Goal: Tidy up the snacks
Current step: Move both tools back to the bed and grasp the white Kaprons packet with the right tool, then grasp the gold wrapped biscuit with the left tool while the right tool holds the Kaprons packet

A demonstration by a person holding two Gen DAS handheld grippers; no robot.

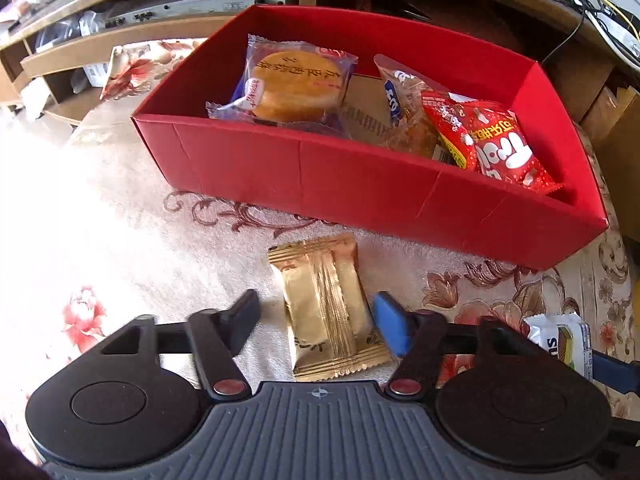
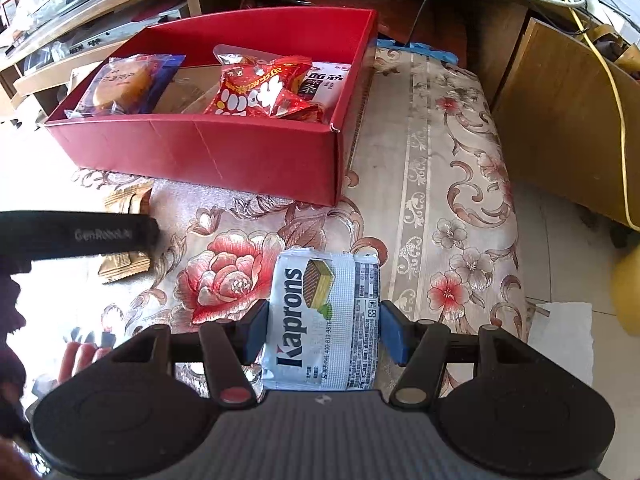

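A red box [image 1: 320,168] on the floral cloth holds a round cake in clear wrap [image 1: 292,84], a red snack bag [image 1: 496,144] and other packets. A gold packet [image 1: 328,304] lies in front of the box, between the fingers of my open left gripper [image 1: 320,320]; the blue pad touches its right edge, the left finger stands apart. In the right wrist view my right gripper [image 2: 324,328] straddles a white Kaprons wafer packet [image 2: 320,320] lying on the cloth, pads at both sides. The red box [image 2: 240,152] and the gold packet [image 2: 128,232] show there too.
A low wooden shelf unit with electronics [image 1: 180,12] stands behind the box. A wooden cabinet [image 2: 560,128] with cables stands at the right, beyond the cloth's edge. The left gripper's body [image 2: 80,234] crosses the right wrist view at the left.
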